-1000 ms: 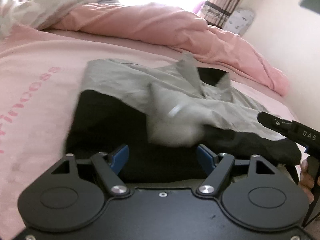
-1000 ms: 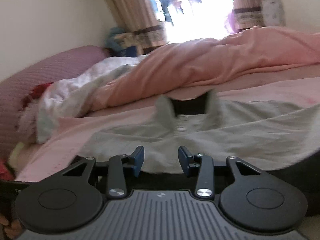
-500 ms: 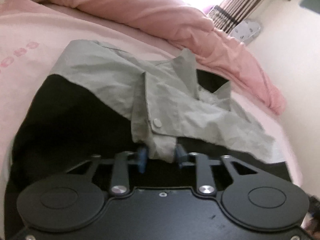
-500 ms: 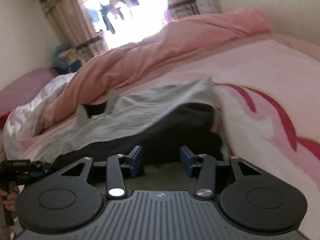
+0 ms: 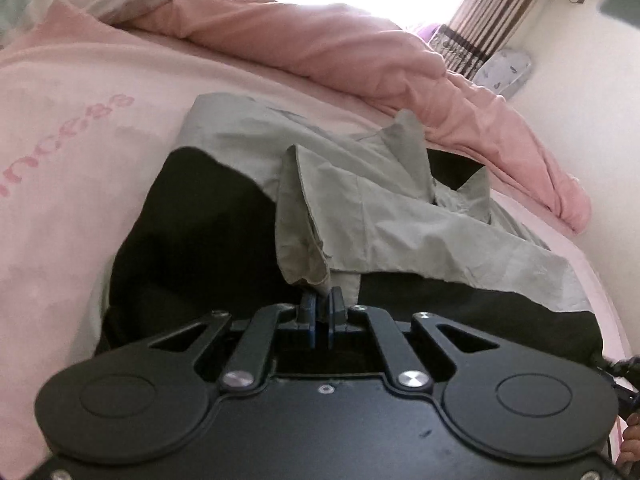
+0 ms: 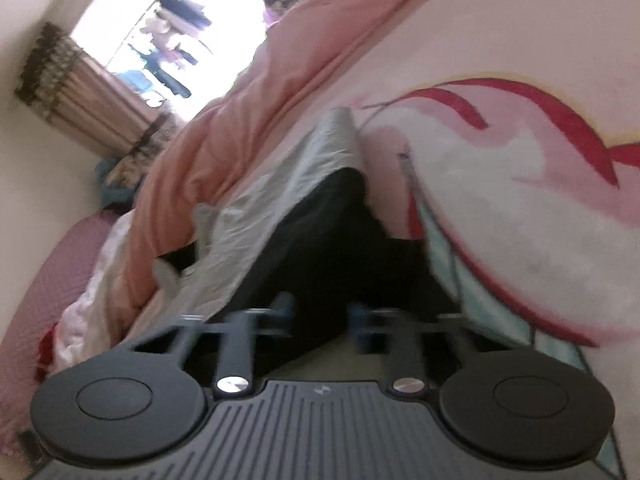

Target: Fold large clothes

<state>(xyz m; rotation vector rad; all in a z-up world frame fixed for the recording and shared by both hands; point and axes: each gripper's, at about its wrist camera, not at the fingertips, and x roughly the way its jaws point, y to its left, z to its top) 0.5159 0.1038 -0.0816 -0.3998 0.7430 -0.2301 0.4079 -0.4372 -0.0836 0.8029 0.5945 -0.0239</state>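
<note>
A grey and black collared shirt (image 5: 400, 216) lies on the pink bed sheet (image 5: 80, 160). Its grey upper part faces the far quilt, and its black lower part (image 5: 200, 240) is near me. My left gripper (image 5: 322, 304) is shut on a folded grey sleeve cuff (image 5: 304, 256) and holds it over the black part. In the right wrist view the same shirt (image 6: 312, 232) runs away from my right gripper (image 6: 322, 312), which is open and empty over the black fabric. That view is tilted and blurred.
A bunched pink quilt (image 5: 340, 48) lies along the far side of the bed, also in the right wrist view (image 6: 248, 120). A bright curtained window (image 6: 160, 48) is behind it. A wall (image 5: 592, 120) stands at the right. The sheet has a red and white print (image 6: 520, 184).
My left gripper closed from open onto the grey sleeve cuff and pinches it tight. My right gripper swung from the collar to the shirt's side and tilted, staying open.
</note>
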